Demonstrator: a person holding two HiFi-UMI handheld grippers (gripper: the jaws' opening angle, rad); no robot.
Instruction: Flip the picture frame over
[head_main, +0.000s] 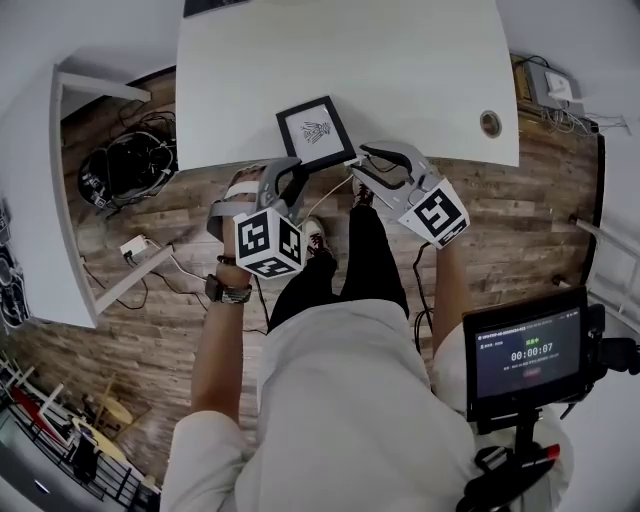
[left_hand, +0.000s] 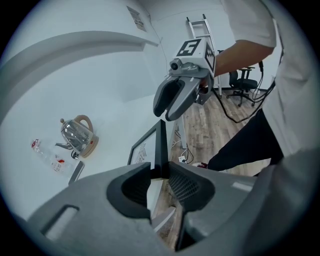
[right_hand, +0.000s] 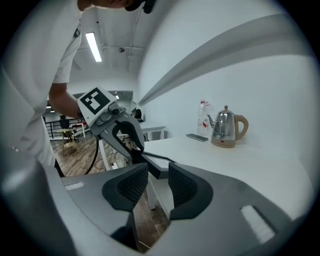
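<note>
**Left gripper clamps the frame's corner, right gripper open at the other**

The picture frame (head_main: 315, 132) sits drawing-side up at the near edge of the white table (head_main: 420, 60), turned askew to that edge. The left gripper (head_main: 289, 174) reaches in from the person's side to the frame's near left corner, angled downward. In the left gripper view the frame's black rim stands edge-on between the two pads, which close on it from both sides. The left forearm, wearing a wristwatch (head_main: 228, 292), stretches straight forward from the body. The right gripper (head_main: 363, 160) is at the frame's near right corner and is held closer to level, with its marker cube turned outward to the right. Its jaws stand apart. The frame's corner shows in the gap at their tips, and neither pad presses on it. A kettle (right_hand: 226, 129) stands far back on the table, well apart from the frame
</note>
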